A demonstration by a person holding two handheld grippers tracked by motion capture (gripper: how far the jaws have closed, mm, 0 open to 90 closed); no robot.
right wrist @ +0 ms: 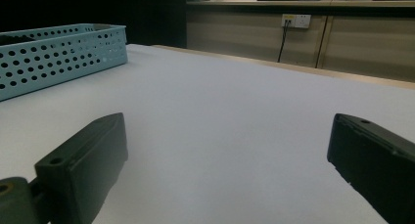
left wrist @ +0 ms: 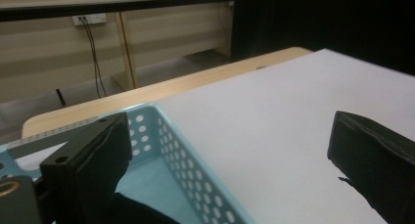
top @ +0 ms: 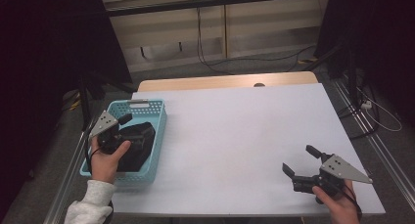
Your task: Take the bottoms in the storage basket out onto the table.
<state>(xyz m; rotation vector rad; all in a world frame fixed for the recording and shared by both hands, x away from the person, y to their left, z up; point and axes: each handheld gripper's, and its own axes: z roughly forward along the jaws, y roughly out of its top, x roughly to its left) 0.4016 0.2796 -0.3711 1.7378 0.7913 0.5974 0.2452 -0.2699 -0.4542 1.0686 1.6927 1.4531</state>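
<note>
A black bundle [top: 134, 145] lies in the blue basket [top: 159, 131] at the table's left edge; likely soft and light, best pinched at a top fold; the left gripper [top: 122, 123] hangs spread over it; the right gripper [top: 301, 161] rests released near the front right corner.

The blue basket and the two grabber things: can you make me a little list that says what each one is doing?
blue basket: on the left part of the white table top, sides full of holes
black thing: dark bundle lying inside the basket; what it is cannot be told
left gripper: jaws wide open, over the basket's near end, nothing between them
right gripper: jaws open, low over the near right part of the table, holding nothing
hands: one holds each gripper
</note>
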